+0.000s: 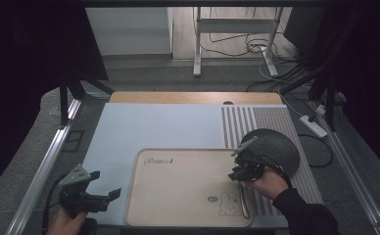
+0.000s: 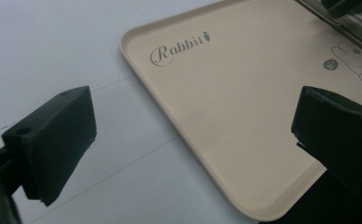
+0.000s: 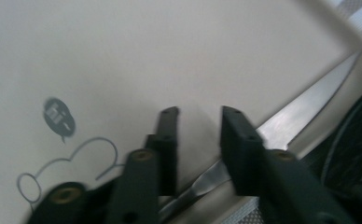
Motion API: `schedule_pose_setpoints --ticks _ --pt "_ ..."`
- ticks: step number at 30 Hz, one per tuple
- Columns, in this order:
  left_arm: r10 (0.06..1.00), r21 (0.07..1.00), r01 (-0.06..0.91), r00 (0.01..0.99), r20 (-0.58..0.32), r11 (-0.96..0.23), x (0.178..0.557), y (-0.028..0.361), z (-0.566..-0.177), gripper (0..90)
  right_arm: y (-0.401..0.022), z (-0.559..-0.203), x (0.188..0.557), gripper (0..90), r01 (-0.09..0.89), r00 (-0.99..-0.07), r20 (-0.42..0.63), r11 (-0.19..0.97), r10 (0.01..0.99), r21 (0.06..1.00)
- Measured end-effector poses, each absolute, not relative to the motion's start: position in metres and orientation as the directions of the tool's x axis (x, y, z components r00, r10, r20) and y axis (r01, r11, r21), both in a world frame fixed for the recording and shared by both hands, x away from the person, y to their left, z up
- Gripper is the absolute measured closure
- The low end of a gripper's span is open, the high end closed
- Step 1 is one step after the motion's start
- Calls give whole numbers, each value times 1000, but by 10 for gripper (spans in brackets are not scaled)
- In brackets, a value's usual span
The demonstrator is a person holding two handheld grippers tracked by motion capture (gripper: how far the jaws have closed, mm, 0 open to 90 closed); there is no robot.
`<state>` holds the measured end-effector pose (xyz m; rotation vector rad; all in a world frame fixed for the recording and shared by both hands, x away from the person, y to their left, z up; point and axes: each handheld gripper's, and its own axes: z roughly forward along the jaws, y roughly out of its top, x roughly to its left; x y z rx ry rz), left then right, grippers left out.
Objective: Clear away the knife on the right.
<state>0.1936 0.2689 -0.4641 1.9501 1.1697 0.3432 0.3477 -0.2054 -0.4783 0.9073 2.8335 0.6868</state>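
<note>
"Rabbit" is written in curly script, with a tiny carrot after it, on the beige tray (image 2: 226, 121). A little "hi~" is printed in a dark speech bubble (image 3: 59, 117) beside the rabbit drawing (image 1: 229, 204) there.

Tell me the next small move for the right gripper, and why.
Probably lift the right gripper clear: its jaws stand apart, pressing nothing, and the knife lies along the tray's right rim, seemingly set down.

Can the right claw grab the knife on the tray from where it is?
Probably yes: the right claw hangs open just above the knife at the tray's edge, with nothing between them.
</note>
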Motion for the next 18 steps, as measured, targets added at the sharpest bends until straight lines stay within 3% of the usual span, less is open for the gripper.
schedule_pose_setpoints --ticks 10,15,18 --pt "831 758 609 530 -170 -233 194 269 -464 9 -231 -453 331 108 528 -771 24 618 636 582" --pt "832 757 611 528 -172 -232 194 269 -464 9 -250 -447 321 92 540 -750 53 564 659 624" --pt "832 757 611 528 -171 -232 194 269 -464 9 -258 -447 316 26 542 -736 41 551 676 634"
